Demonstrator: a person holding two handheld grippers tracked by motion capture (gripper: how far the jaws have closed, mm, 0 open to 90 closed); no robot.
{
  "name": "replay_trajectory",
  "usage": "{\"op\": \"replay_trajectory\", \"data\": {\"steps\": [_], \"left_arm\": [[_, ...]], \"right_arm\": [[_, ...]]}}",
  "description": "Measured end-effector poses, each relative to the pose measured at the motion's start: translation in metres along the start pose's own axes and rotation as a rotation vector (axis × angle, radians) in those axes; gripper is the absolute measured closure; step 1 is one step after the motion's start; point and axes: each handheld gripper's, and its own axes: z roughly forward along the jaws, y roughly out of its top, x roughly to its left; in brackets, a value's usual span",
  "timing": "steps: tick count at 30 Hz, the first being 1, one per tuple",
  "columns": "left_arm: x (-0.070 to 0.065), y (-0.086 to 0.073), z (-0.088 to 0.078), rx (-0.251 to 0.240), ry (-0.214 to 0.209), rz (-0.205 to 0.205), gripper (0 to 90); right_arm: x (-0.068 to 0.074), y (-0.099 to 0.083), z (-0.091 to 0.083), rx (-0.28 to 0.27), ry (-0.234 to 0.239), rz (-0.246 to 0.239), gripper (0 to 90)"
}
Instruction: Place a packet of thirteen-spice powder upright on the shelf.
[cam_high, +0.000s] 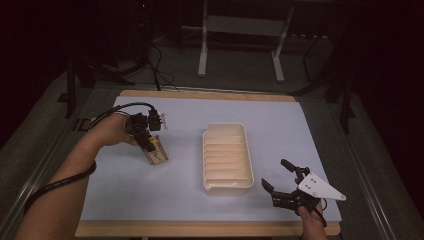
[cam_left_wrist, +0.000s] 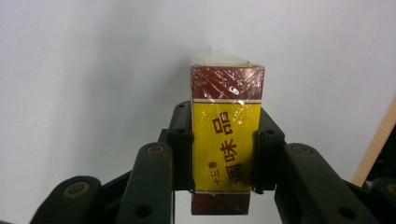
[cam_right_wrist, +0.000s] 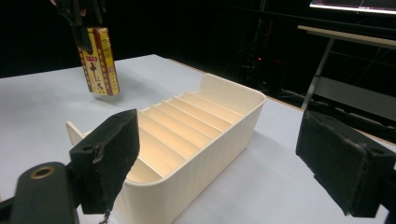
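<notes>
1. Two hand-held grippers are working over a pale blue mat (cam_high: 150, 200).
2. At nine o'clock, the left gripper (cam_high: 150, 142) is clamping a yellow and maroon seasoning box (cam_high: 156, 152) by its long sides, apparently lifting it clear of the mat, probably for carrying.
3. At centre, a cream slotted tray (cam_high: 247, 150) is sitting empty, likely awaiting the box.
4. At five o'clock, the right gripper (cam_high: 280, 180) is resting with jaws spread wide, gripping nothing, seemingly waiting beside the tray.
</notes>
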Motion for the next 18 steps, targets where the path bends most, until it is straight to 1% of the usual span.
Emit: {"op": "replay_trajectory", "data": {"steps": [1,4,6,7,8,9,10,12,14,17,18], "left_arm": [[-0.002,0.000,-0.001,-0.005,0.009,0.006,67.9],[-0.006,0.001,-0.005,-0.018,0.000,0.037,67.9],[-0.010,0.002,-0.009,-0.028,0.005,0.068,68.0],[-0.011,0.003,-0.011,-0.030,-0.003,0.071,68.0],[-0.012,0.004,-0.012,-0.029,-0.002,0.075,68.0],[-0.014,0.005,-0.013,-0.026,0.007,0.088,68.0],[-0.015,0.006,-0.015,-0.019,0.005,0.096,68.0],[-0.017,0.008,-0.017,-0.021,0.005,0.100,68.0],[-0.017,0.011,-0.021,-0.032,-0.004,0.088,68.0],[-0.018,0.015,-0.026,-0.038,-0.012,0.083,68.1],[-0.020,0.017,-0.027,-0.040,-0.011,0.091,68.1]], "right_arm": [[0.000,0.000,0.000,0.000,0.001,0.000,13.5],[0.000,0.000,0.000,-0.003,0.000,-0.003,13.5],[0.001,0.001,-0.001,-0.007,0.000,-0.006,13.5],[0.001,0.001,-0.001,-0.009,0.000,-0.007,13.5],[0.001,0.001,-0.001,-0.009,0.001,-0.008,13.6],[0.001,0.001,-0.001,-0.009,0.002,-0.008,13.6],[0.001,0.001,-0.001,-0.007,0.006,-0.009,13.5],[0.001,0.001,0.000,0.002,0.016,-0.007,13.5],[0.001,0.001,0.000,0.005,0.015,-0.013,13.3],[0.001,0.001,0.000,-0.002,0.013,-0.016,13.2],[0.001,0.001,0.000,-0.003,0.013,-0.015,13.3]]}}
